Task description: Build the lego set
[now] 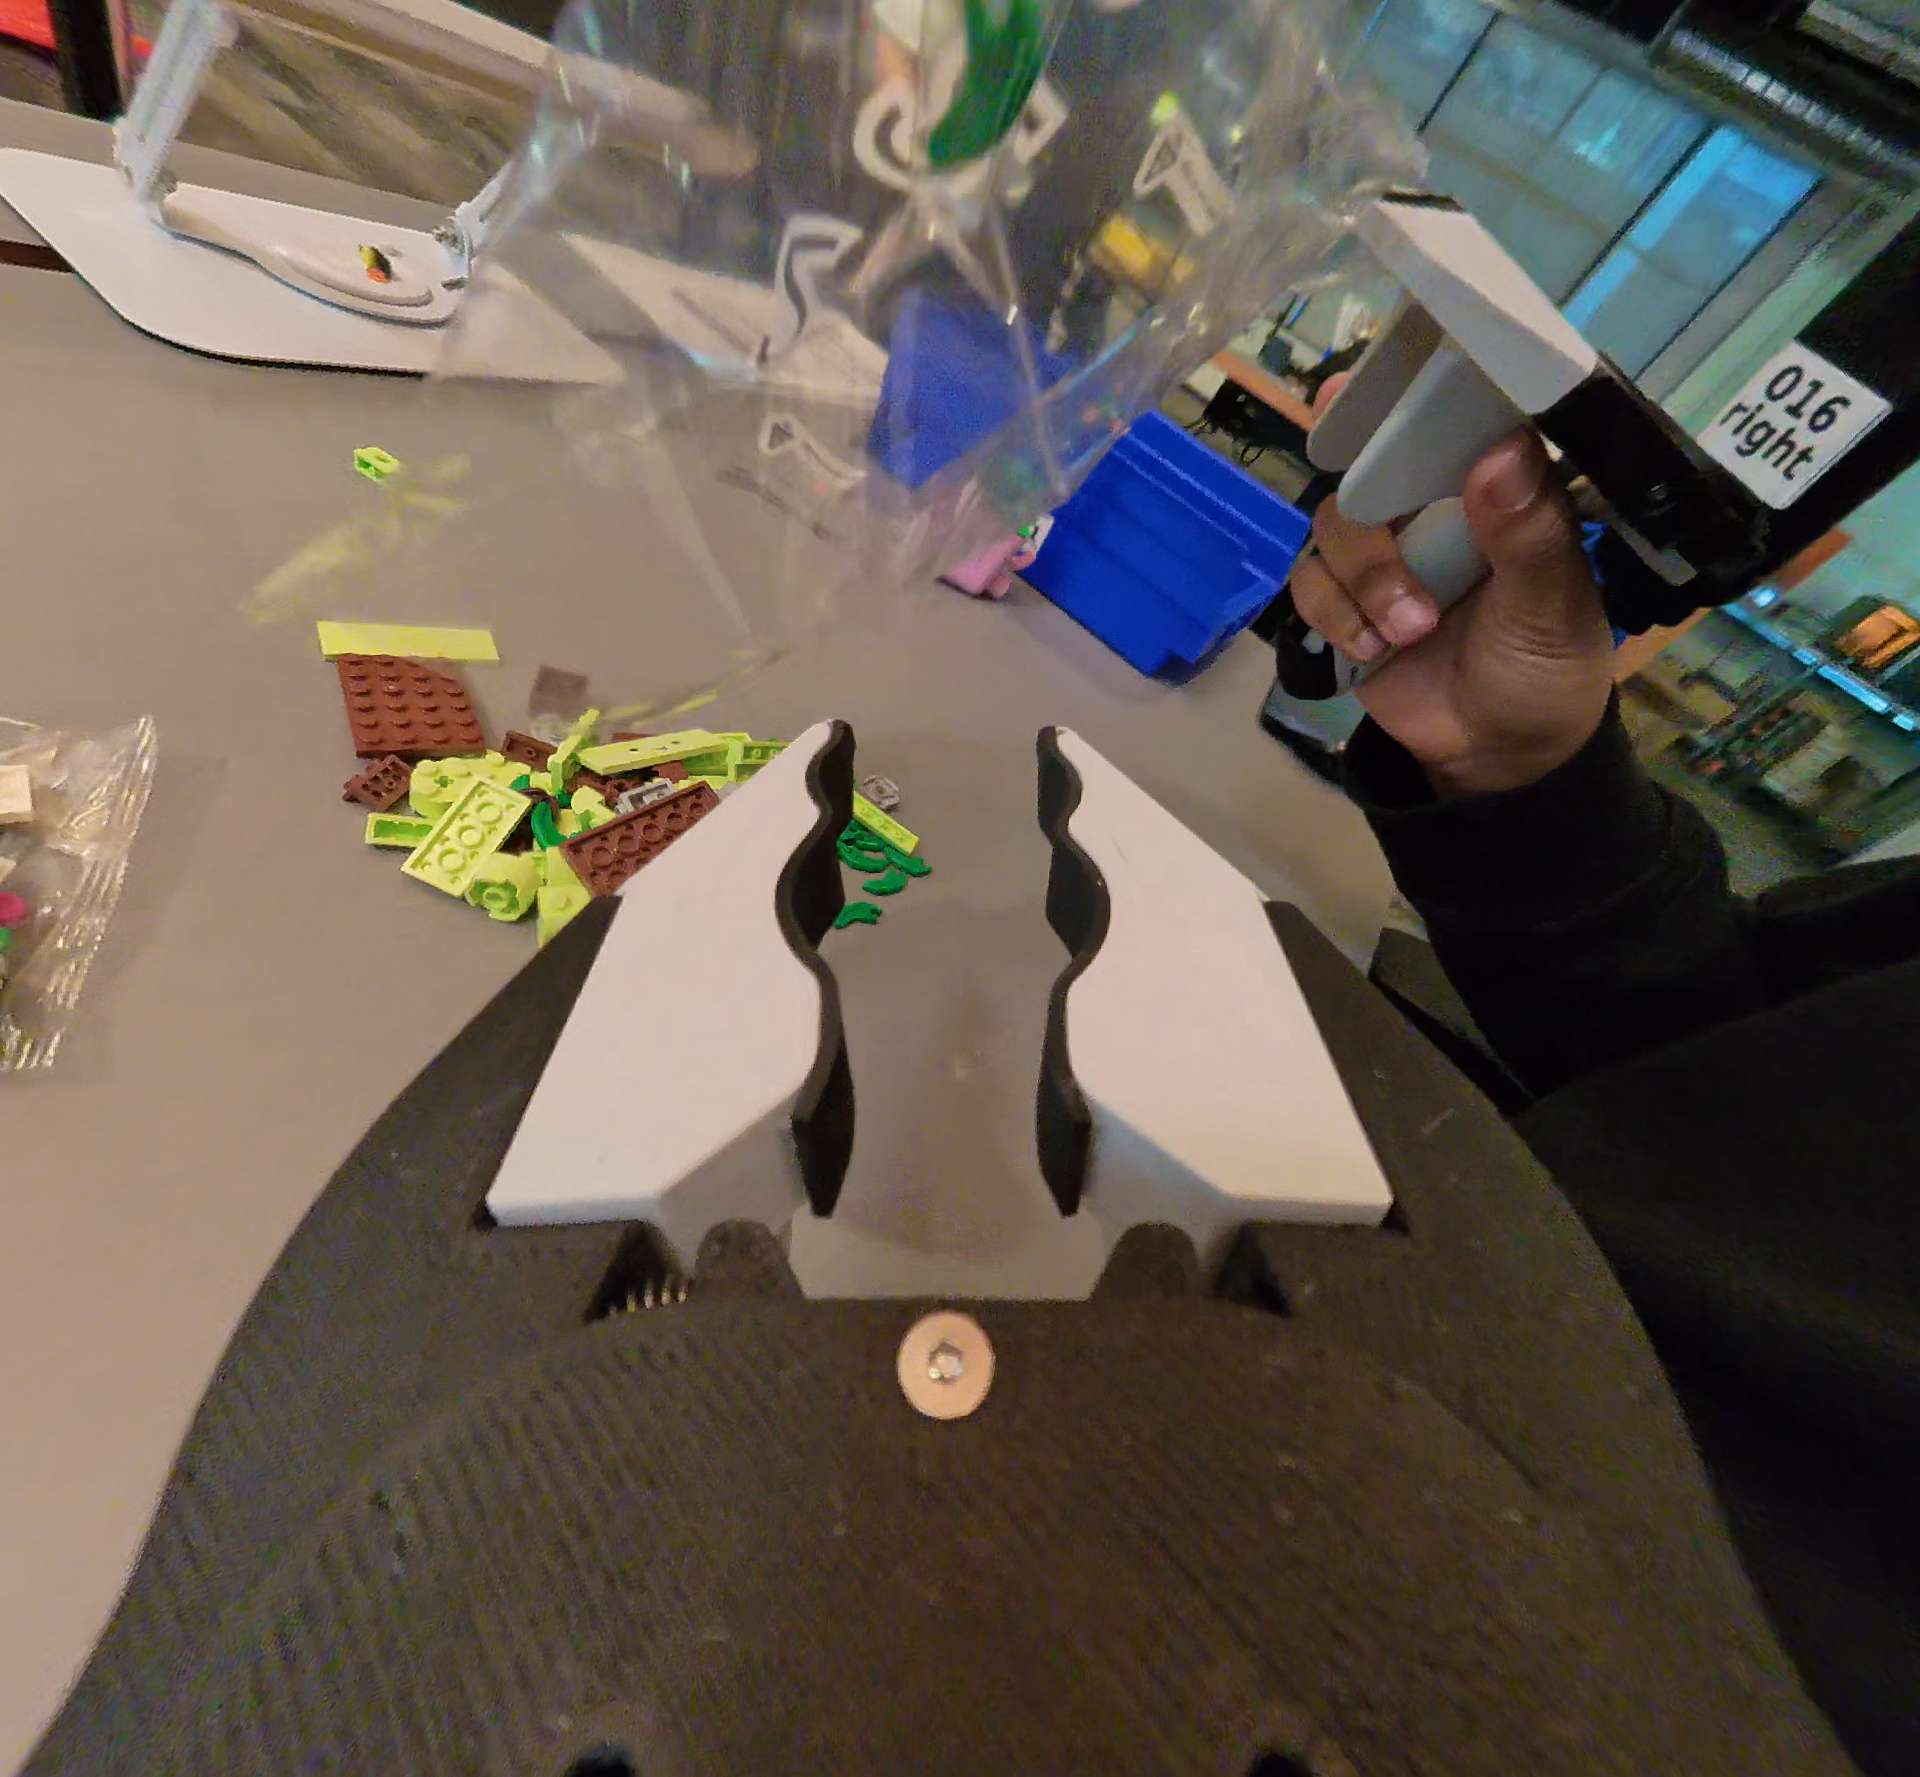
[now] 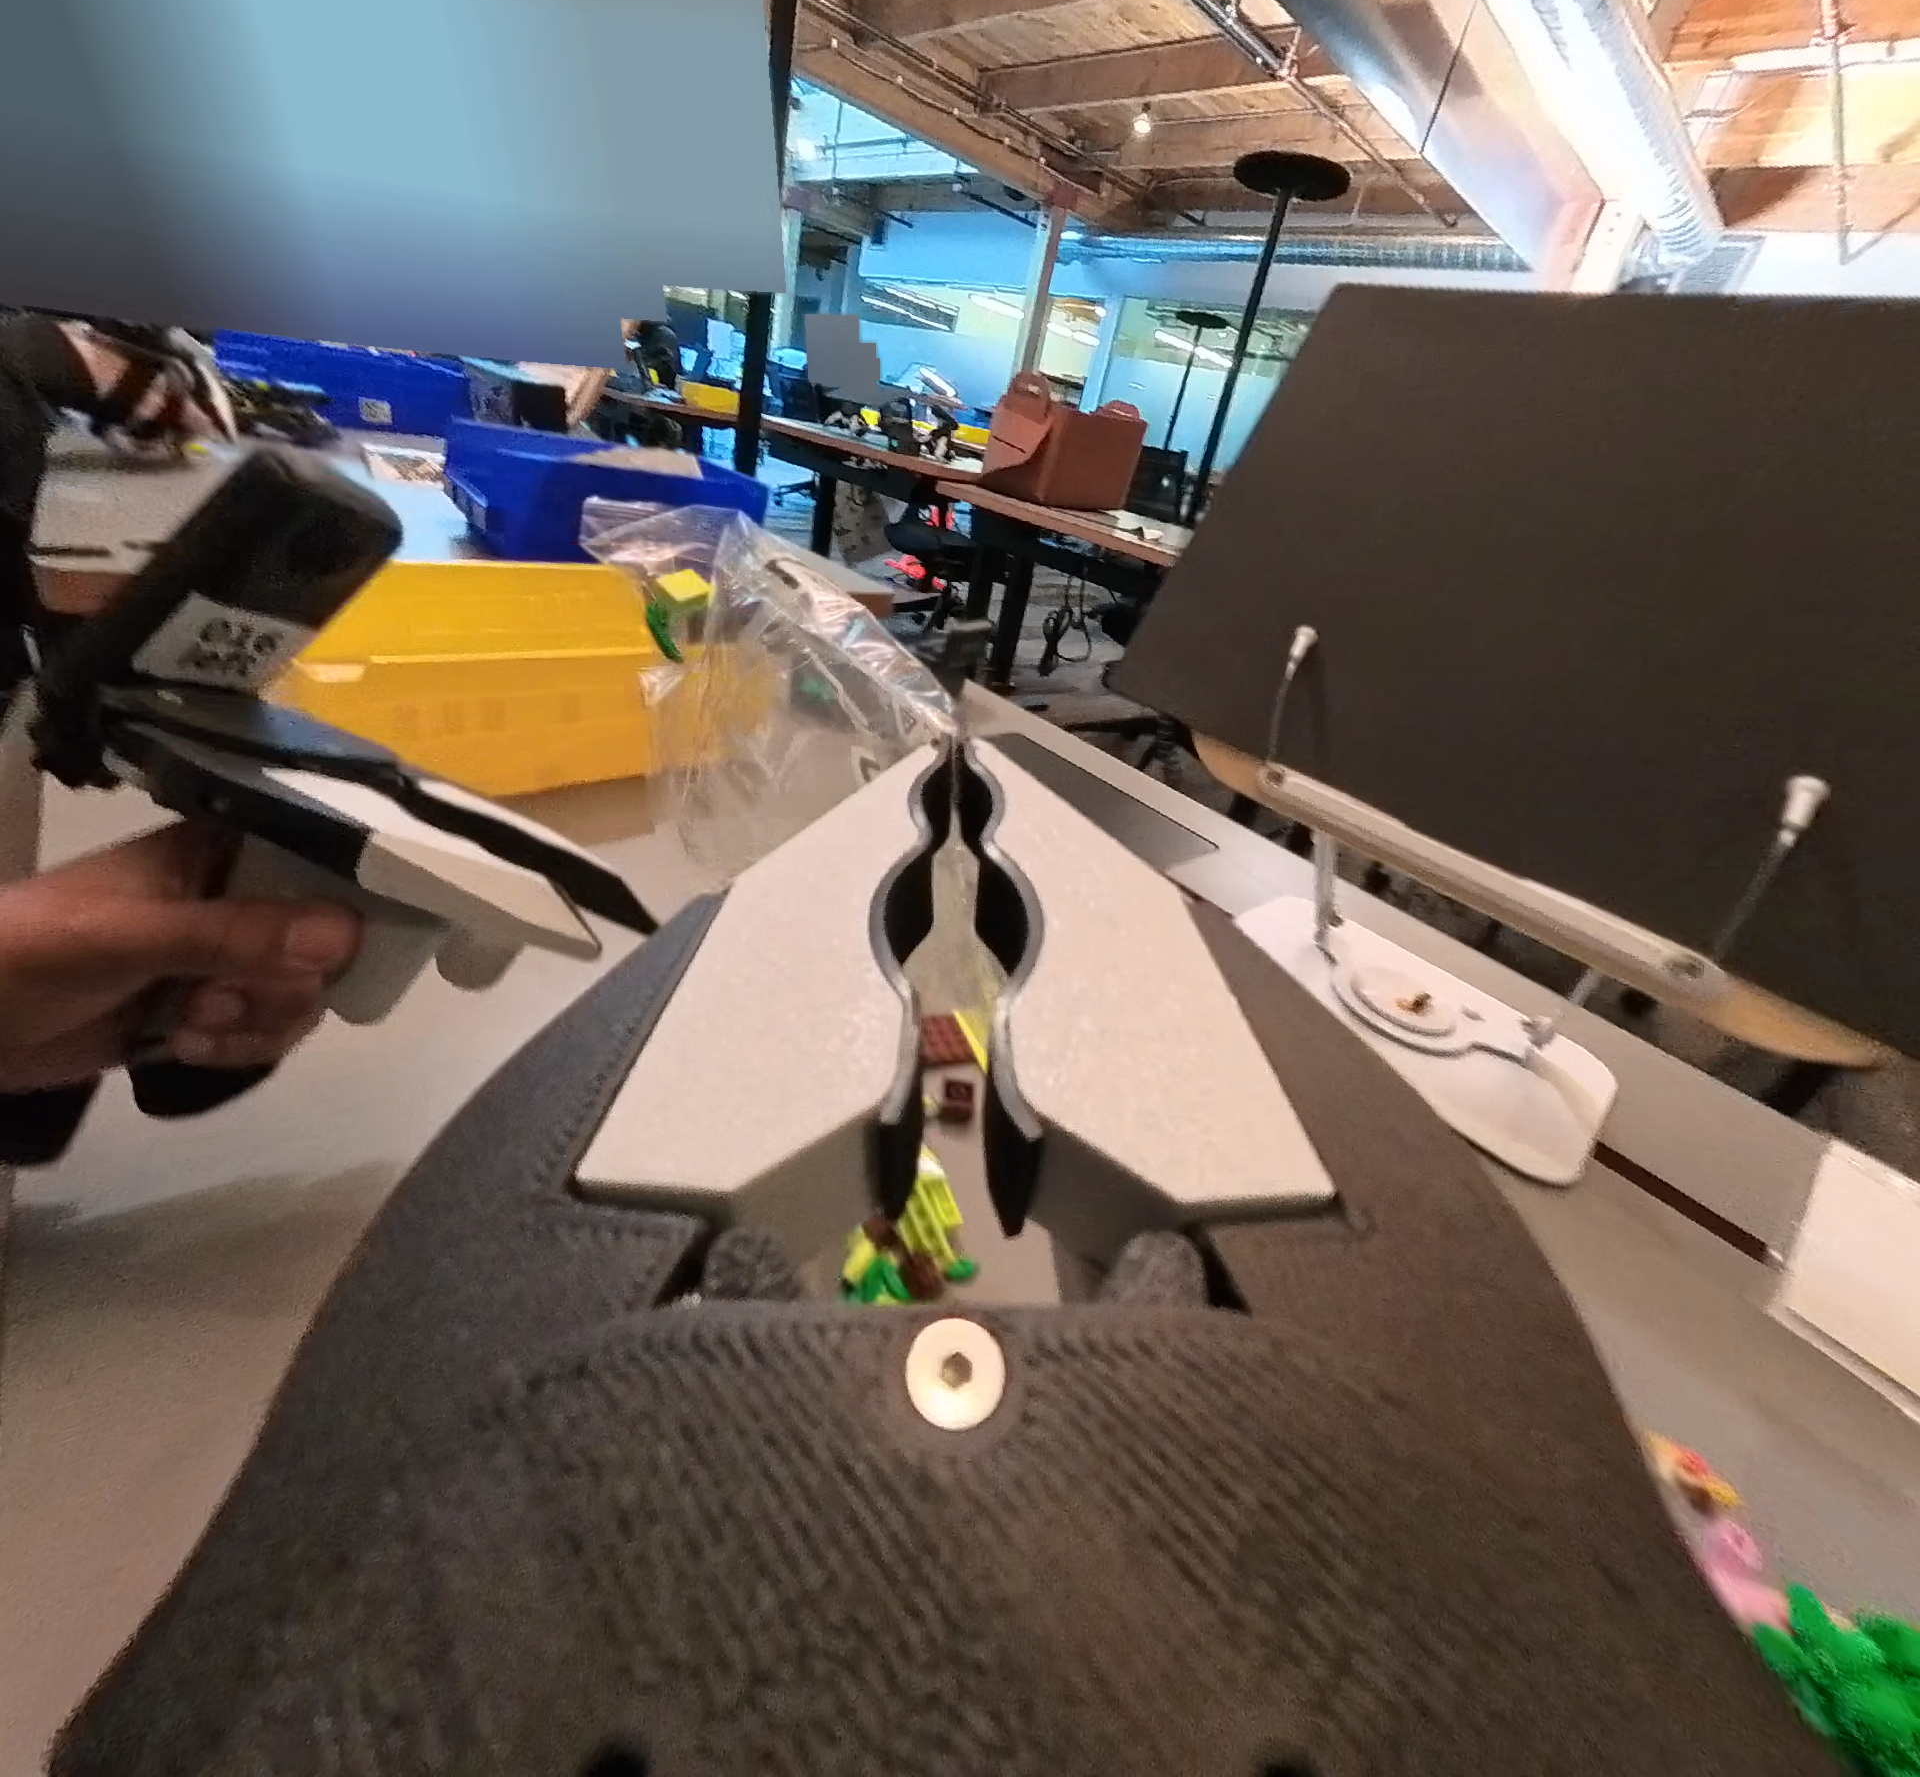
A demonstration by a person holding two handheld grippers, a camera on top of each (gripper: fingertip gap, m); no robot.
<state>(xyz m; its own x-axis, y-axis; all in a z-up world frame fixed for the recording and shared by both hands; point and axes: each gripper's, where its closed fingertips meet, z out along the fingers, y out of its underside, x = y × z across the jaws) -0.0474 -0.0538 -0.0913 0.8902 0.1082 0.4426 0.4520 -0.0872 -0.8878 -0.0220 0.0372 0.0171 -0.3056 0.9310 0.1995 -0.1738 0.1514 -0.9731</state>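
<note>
The right gripper (image 2: 951, 761) is clamped shut on a corner of a clear plastic bag (image 2: 790, 667), pinched at the very fingertips and held up above the grey worktop (image 1: 208, 1104). A lime brick (image 2: 686, 591) and a green piece are still inside the bag (the rest is too blurred to tell). The left gripper (image 1: 943, 751) has its jaws parted with nothing between them, hovering low over the worktop. Just ahead of it and to its left lies a pile of lego pieces (image 1: 540, 813): lime, brown and green ones, among them a brown studded plate (image 1: 407, 705). The bag hangs above and beyond this pile. A second, small bag (image 1: 62, 875) lies at the left edge, and a blue bin (image 1: 1164, 553) stands farther back.
</note>
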